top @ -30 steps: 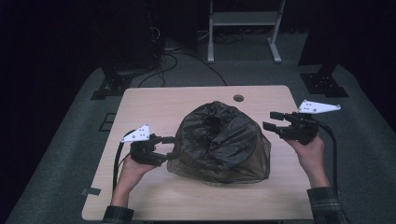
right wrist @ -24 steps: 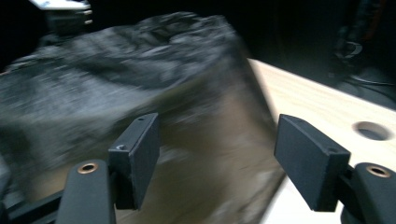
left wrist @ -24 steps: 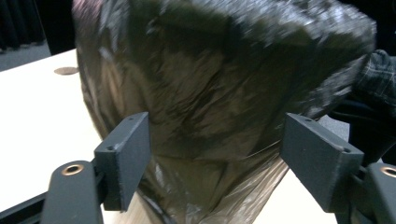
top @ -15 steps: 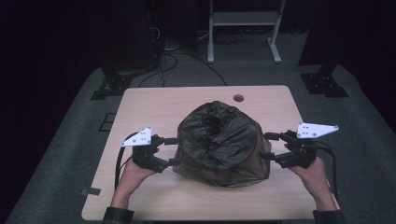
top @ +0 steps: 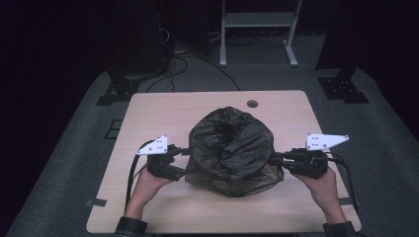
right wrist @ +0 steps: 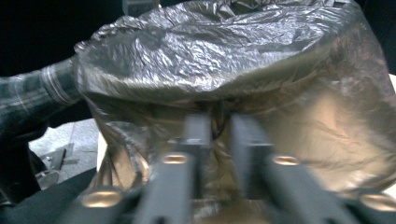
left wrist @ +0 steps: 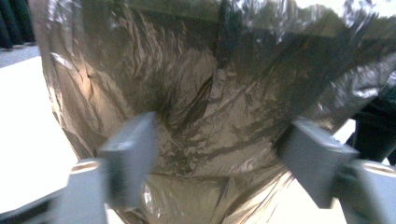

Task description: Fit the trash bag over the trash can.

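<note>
We are watching 2 handheld grippers working a black plastic bag (top: pixel 231 148) that is sitting bunched up near the middle of the counter (top: pixel 148 113), its mouth facing up.

Right gripper (top: pixel 272 159): it is sitting at the bag's right flank, pointing inward. In the right gripper view the jaws are standing nearly together with a fold of the film (right wrist: pixel 217 126) pinched between them, so we are reading this as clamped on the bag. Its jaws have just been closing.

Left gripper (top: pixel 182 160): it is sitting at the bag's left flank, also pointing inward. In the left gripper view the pads (left wrist: pixel 130 158) are standing apart with the bag's wall (left wrist: pixel 210 107) bulging between them; we are not seeing them pressing on the film. The jaws have just been closing, but no grip is made yet.

Key relation: the bag is lying directly between the 2 grippers, which are facing each other across it on 1 line running left to right. Each is touching or just beside its own flank, so neither hand is nearer.

Our judgement: the left side is needing a pinch to match the right before any lifting or spreading.
</note>
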